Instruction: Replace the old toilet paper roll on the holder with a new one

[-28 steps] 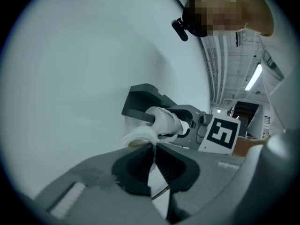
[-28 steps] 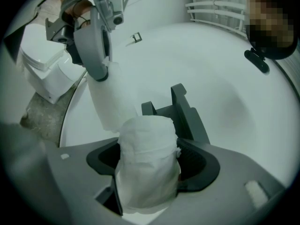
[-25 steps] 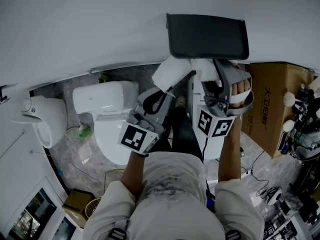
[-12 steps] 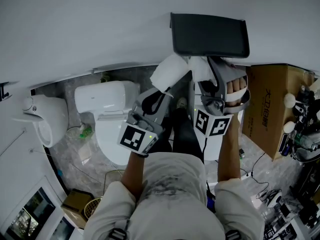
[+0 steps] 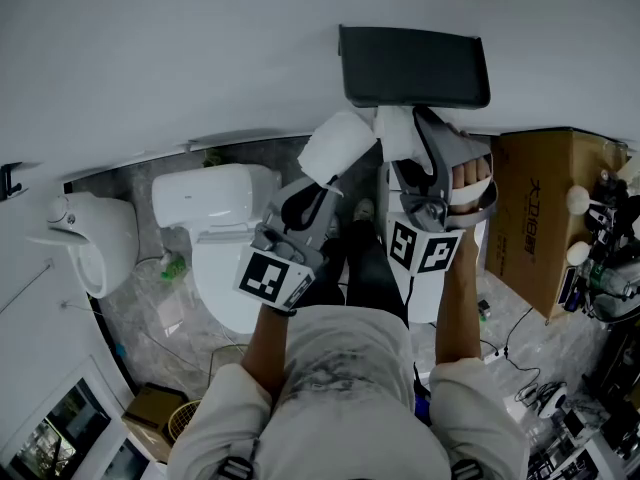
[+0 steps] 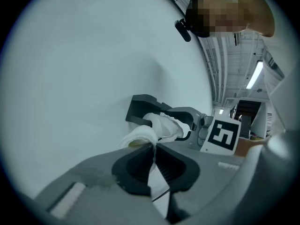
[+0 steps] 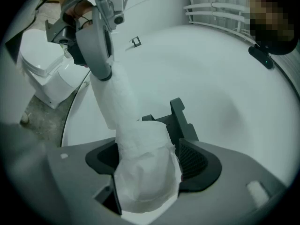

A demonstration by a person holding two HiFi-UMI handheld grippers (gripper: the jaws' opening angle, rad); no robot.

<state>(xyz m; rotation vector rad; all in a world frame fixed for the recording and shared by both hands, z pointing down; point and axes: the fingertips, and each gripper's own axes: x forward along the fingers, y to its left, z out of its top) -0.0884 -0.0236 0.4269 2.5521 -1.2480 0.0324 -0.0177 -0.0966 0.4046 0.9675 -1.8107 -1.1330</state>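
Left tool (image 6: pixel 154 149): jaws together, clamped on the thin loose end of the white paper tail (image 6: pixel 159 128). The rest of the tail bunches up just past the tips.

Right tool (image 7: pixel 146 159): jaws wide and just been opening, with the squashed white toilet paper roll (image 7: pixel 145 186) between them. It fills the gap and touches both pads.

In the right gripper view the tail runs from the roll up to the left tool at upper left of frame.

Head view: both tools are raised side by side in the upper centre, tips at the white wall (image 5: pixel 200 48). The roll sits just below the dark grey wall-mounted holder (image 5: pixel 415 66), close to its underside; can't tell if it touches. The holder's bracket shows right behind the roll in the right gripper view.

White toilet (image 5: pixel 215 238) at left centre on the grey marbled floor (image 5: pixel 150 308), brown cardboard box (image 5: pixel 545 198) at right.
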